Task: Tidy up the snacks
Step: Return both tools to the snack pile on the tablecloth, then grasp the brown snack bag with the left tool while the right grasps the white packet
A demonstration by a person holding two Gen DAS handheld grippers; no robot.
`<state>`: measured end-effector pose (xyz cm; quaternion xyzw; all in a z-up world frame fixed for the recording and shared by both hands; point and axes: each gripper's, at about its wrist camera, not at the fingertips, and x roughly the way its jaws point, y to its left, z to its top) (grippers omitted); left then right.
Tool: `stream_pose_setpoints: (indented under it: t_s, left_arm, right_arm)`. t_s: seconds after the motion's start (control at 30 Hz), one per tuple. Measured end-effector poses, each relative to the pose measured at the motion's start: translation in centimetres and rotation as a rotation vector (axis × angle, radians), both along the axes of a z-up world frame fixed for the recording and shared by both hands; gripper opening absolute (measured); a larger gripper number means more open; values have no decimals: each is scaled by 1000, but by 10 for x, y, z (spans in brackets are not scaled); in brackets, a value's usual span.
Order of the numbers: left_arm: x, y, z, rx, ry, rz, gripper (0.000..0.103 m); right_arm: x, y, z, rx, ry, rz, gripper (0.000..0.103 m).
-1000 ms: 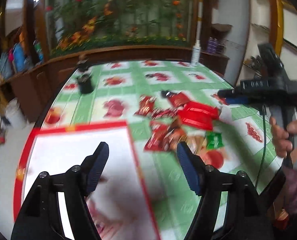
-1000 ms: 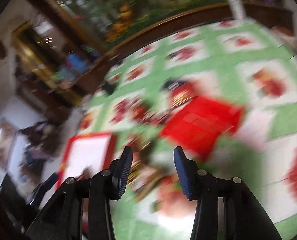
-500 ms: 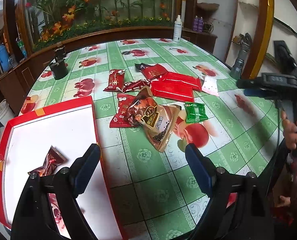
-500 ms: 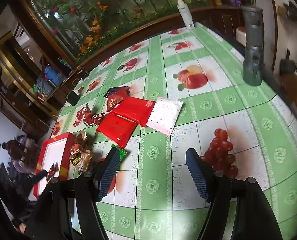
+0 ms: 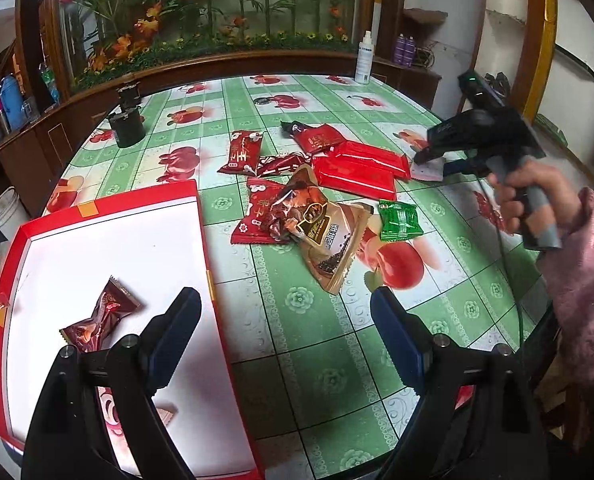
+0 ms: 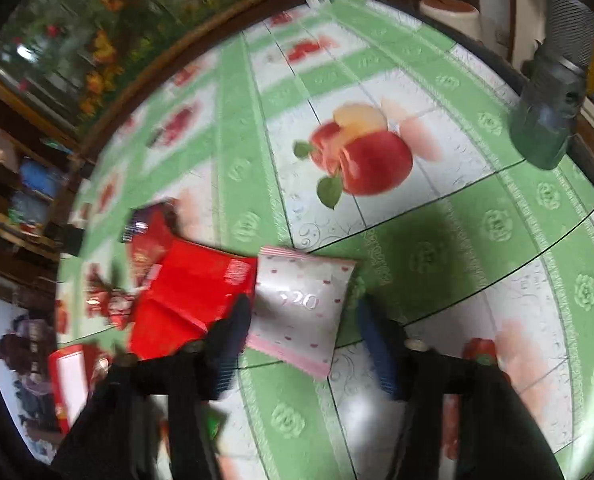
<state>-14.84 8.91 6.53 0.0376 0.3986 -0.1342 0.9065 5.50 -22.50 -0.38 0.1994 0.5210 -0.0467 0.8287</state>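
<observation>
A pile of snack packets lies mid-table: two flat red packs (image 5: 357, 168), a brown nut bag (image 5: 325, 236), a green packet (image 5: 400, 221), small red packets (image 5: 241, 152). A red-rimmed white tray (image 5: 109, 236) at the left holds a dark red candy packet (image 5: 101, 316). My left gripper (image 5: 285, 336) is open and empty, above the tray's right edge. My right gripper (image 6: 303, 316) is open, its fingers either side of a white and pink packet (image 6: 301, 304) beside the red packs (image 6: 185, 296). The right gripper also shows in the left wrist view (image 5: 433, 158).
A black cup (image 5: 127, 128) and a white spray bottle (image 5: 364, 62) stand at the table's far side. A grey-green jar (image 6: 549, 120) stands near the right edge. A wooden ledge with plants runs behind the table.
My right gripper has dropped down and forward over the white and pink packet, so that it now lies between the fingers. My left gripper has barely moved.
</observation>
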Motion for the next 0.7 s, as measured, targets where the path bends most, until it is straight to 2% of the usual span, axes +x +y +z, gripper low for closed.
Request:
stream_pose_setpoints:
  t_s: [0.13,0.23,0.33,0.43,0.5,0.63,0.7]
  left_arm:
    - [3,0,1,-35,17,-20,87]
    - [7,-7,2,-44,21,-30,87]
    - [15,-13,3,-56,34,-28,87]
    - [35,-21,2,-71,56,18,87]
    - [48,-25,0,-70,64,58,87]
    - [81,-38,-19,-65,152,125,87]
    - [91,-43,-26,-81,159,130,87]
  right_arm:
    - [8,23,0,-176,15,58,44]
    - [9,32,-4,-274,-10,123,45]
    - [3,24,-5,-286,-32,139,44]
    - [-5,11,-3,-276,-35,130,38]
    - [-16,2,-1,-259,-38,122,37]
    - [-36,-7,-1,-246,-61,126,37]
    - [-42,-6,-1,-245,-70,134,37]
